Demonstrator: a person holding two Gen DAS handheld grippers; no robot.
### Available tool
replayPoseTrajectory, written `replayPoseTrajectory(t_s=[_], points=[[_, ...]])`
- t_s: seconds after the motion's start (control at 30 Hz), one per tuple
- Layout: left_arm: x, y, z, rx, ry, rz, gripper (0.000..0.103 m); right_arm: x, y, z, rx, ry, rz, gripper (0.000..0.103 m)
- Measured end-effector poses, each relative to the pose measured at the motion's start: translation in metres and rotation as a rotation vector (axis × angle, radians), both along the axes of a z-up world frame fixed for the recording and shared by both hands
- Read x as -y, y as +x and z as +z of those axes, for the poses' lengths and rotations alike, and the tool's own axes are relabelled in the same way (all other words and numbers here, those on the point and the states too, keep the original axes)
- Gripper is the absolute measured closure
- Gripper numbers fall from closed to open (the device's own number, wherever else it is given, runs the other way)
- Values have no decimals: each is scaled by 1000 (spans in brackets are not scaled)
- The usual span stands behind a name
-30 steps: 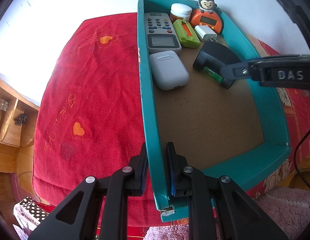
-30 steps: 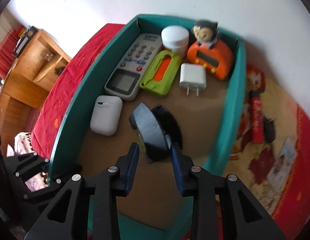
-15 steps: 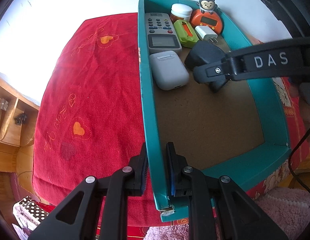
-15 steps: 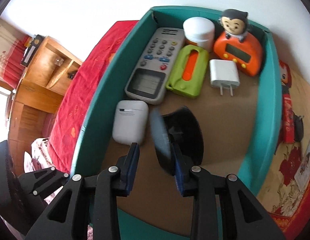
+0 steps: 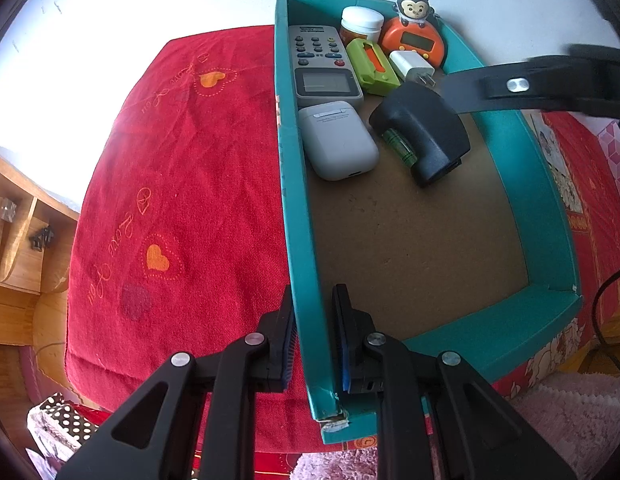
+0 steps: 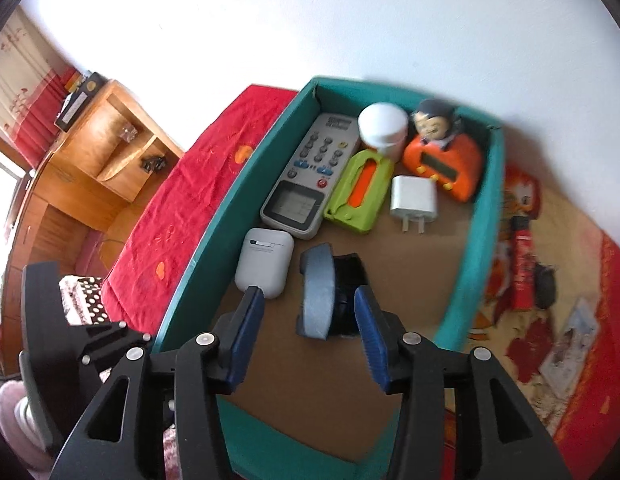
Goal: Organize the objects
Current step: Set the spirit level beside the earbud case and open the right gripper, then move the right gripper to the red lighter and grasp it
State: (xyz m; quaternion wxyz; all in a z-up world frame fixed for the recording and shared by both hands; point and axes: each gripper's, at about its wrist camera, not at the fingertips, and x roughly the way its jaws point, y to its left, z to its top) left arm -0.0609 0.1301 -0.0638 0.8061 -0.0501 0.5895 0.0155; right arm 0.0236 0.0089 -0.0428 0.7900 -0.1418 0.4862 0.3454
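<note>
Where the near corner of the teal box (image 5: 310,320) meets the red cloth (image 5: 182,184), clamped by the left gripper (image 5: 312,344), one pad outside the left wall and one inside, clenched on the wall itself. Just beyond, bare brown floor across the near half of the box, with nothing lying on it.

Farther in, above that floor, the right gripper (image 6: 308,336) with jaws opening; between its pads, but lower and apart from them, the black device (image 6: 330,292), released and lying on the box floor with a green strip showing at its left side in the left wrist view. Just left of it, close against the left wall, a white earbud case (image 5: 336,140), lid end away from the camera.

Beyond those two, a grey remote control (image 5: 322,64) along the left wall, screen toward the near end; beside it a lime-green holder with an orange centre (image 5: 370,66); next right a white plug adapter (image 5: 412,66), prongs pointing near.

Against the far wall, a white-lidded jar (image 5: 362,24) and an orange timer topped with a monkey figure (image 5: 414,34), side by side.

Outside the box on the right, patterned red and yellow fabric (image 6: 550,300), blurred.
</note>
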Motion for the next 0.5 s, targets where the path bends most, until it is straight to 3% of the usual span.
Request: replayPoseTrajectory(t_s=[0.3,0.5], points=[[1,0,0,0,0,3,89,70,2,34,83,30,-98,54],[1,1,0,-2,5,5,89,113,33,20,65,11,-237,54]])
